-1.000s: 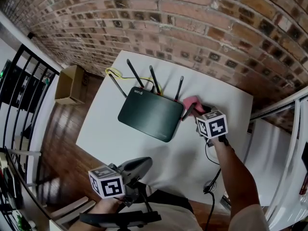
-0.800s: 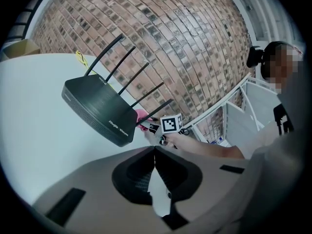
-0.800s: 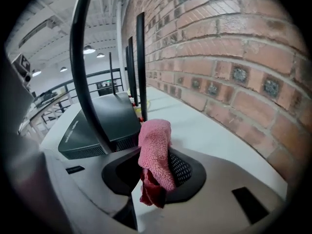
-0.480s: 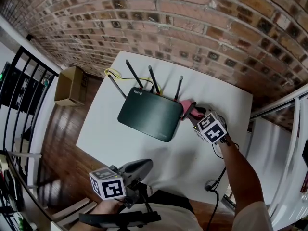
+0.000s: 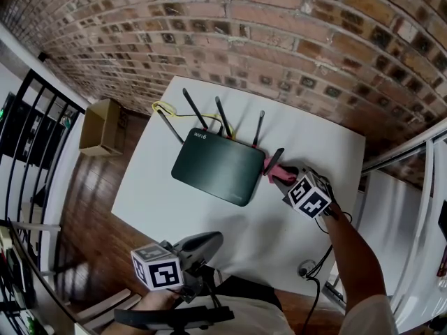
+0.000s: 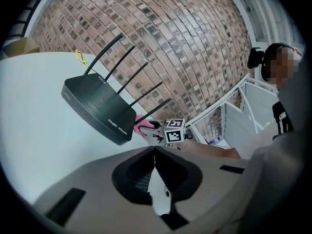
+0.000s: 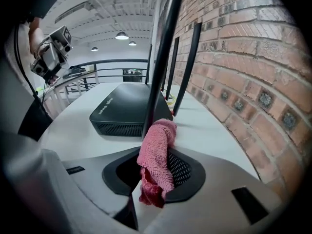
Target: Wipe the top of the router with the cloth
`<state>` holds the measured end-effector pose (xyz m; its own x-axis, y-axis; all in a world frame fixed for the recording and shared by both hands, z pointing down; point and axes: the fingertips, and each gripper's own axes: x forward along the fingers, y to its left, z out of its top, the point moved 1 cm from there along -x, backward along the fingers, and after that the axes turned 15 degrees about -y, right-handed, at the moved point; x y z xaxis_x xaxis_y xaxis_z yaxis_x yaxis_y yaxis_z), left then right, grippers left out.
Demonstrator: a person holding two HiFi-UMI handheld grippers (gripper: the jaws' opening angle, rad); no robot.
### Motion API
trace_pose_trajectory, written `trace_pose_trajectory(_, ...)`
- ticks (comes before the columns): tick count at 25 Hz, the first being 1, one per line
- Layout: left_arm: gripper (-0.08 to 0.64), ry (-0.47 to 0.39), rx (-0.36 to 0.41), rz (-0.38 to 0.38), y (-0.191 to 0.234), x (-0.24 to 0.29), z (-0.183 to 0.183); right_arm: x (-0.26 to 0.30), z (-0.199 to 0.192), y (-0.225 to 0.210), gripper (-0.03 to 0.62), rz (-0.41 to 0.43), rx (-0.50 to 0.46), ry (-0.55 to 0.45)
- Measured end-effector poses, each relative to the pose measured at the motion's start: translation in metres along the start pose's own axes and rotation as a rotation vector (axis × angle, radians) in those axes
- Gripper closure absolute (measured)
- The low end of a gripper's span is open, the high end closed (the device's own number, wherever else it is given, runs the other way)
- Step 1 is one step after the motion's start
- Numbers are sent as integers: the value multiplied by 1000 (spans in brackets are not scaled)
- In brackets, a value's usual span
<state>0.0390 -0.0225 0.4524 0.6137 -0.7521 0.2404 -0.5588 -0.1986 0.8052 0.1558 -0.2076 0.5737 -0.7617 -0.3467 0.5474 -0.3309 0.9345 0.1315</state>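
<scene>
pinched hard in the right gripper (image 5: 279,175): one pink cloth (image 7: 156,160), a loose end poking forward past the jaws. held in the head view just off the right short end of the one router (image 5: 220,167), close against the nearest antenna (image 5: 274,160); touching or not, cannot tell. from that gripper, router top lying at about 9 to 10 o'clock, so judged to need a short lift and a sweep leftward onto the dark lid. long axis of the router running roughly 10 to 4 o'clock across the white table (image 5: 160,201), antennas ranged along the far edge toward the brick wall (image 5: 314,33). five counted, all raised, the nearest standing right in the path in the right gripper view, so probably best passed on its 6 o'clock side. down at 6 o'clock by the near table edge, well apart from the router: one left gripper (image 5: 209,241), jaws pressed together on nothing. right gripper plainly the nearer for the wipe. no cloth on the top yet. also one yellow cable (image 5: 164,107) behind the router at 11 o'clock, one cardboard box (image 5: 103,123) on the floor at 9 o'clock.
</scene>
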Motion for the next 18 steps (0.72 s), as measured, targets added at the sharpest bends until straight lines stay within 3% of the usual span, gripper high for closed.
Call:
trace_pose_trajectory(10,557,-4,10,-3,-6,-2,-4,-15,-3,17,466,-43,34,-6)
trace_pose_trajectory(18,557,8,18,5,-8,-3,-12,-29,2,36,466,-21,-6,-7)
